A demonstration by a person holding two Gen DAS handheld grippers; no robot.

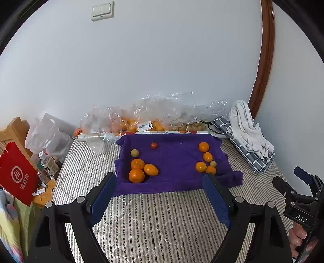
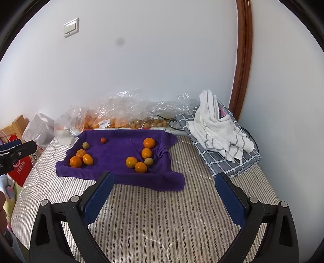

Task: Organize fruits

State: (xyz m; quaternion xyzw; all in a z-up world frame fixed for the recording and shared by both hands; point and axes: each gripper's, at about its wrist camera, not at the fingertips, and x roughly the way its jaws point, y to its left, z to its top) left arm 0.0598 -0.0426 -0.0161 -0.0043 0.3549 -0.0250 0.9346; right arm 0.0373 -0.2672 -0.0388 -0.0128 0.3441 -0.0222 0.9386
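while both grippers hover short of the purple towel (image 1: 178, 161), nothing gripped:
left gripper (image 1: 162, 186): jaws wide, empty, angled down toward towel's near edge.
right gripper (image 2: 165, 185): jaws wide, empty, likewise short of towel's near edge.
fruit, left cluster: three oranges (image 1: 139, 169) bunched just beyond left jaw of left gripper; pale round fruit (image 1: 134, 153) and small red fruit (image 1: 154, 145) farther ahead.
fruit, right cluster: four oranges (image 2: 141, 156) plus pale fruit (image 2: 148, 161), ahead and between right gripper's jaws, close past left jaw tip.
nearer hand: judged left for left cluster, right for right cluster; each cluster straight ahead of own jaws.
long axis: none worth noting, fruit round; right cluster strung roughly away from jaws.
stock: bagged oranges (image 1: 139, 125) and small brown fruit (image 2: 149, 123) under clear plastic, beyond towel against wall.
surface: striped quilted bedding (image 1: 154, 222), soft; round fruit likely to roll when nudged.
room: white wall, light switch (image 1: 102, 11), folded checked cloth (image 2: 222, 155) with white towel (image 2: 218, 125) off right jaw; red bag (image 1: 18, 174) off left.
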